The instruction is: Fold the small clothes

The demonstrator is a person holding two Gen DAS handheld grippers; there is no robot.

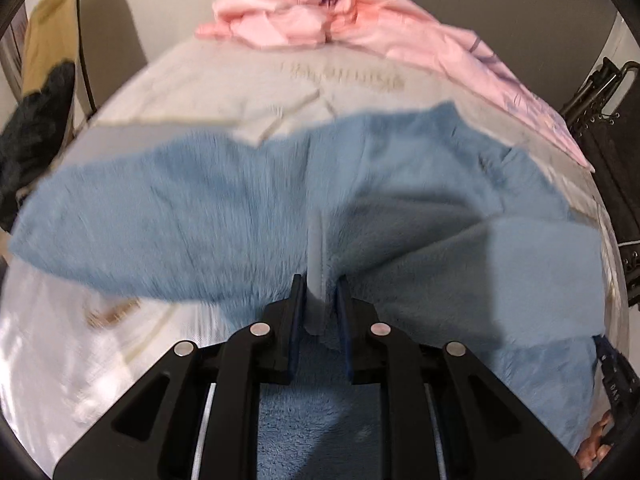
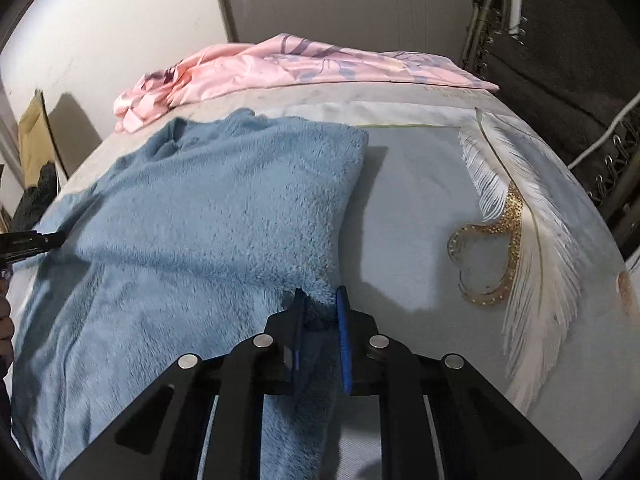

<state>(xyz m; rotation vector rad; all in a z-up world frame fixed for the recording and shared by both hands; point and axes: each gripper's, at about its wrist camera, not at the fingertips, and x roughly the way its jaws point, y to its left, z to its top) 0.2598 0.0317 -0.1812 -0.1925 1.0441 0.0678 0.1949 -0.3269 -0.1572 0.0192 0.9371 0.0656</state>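
A fluffy blue garment point(image 2: 224, 208) lies spread over the bed. In the left wrist view the same blue garment point(image 1: 208, 208) stretches across the frame, blurred, with a pale hem strip point(image 1: 316, 264) running into the jaws. My left gripper point(image 1: 319, 304) is shut on that edge of the blue garment. My right gripper point(image 2: 320, 312) is shut on the garment's right edge, where a fold of fleece bunches between the blue pads point(image 2: 343, 332). The left gripper's black tip point(image 2: 36, 242) shows at the far left of the right wrist view, at the garment's left side.
A crumpled pink floral cloth point(image 2: 256, 68) lies at the far end of the bed point(image 2: 420, 208), whose grey sheet carries a white feather print point(image 2: 532, 248). A pale wall point(image 2: 100, 32) stands behind. Dark metal frames point(image 2: 480, 28) stand at right; a dark bundle point(image 1: 32, 136) sits at left.
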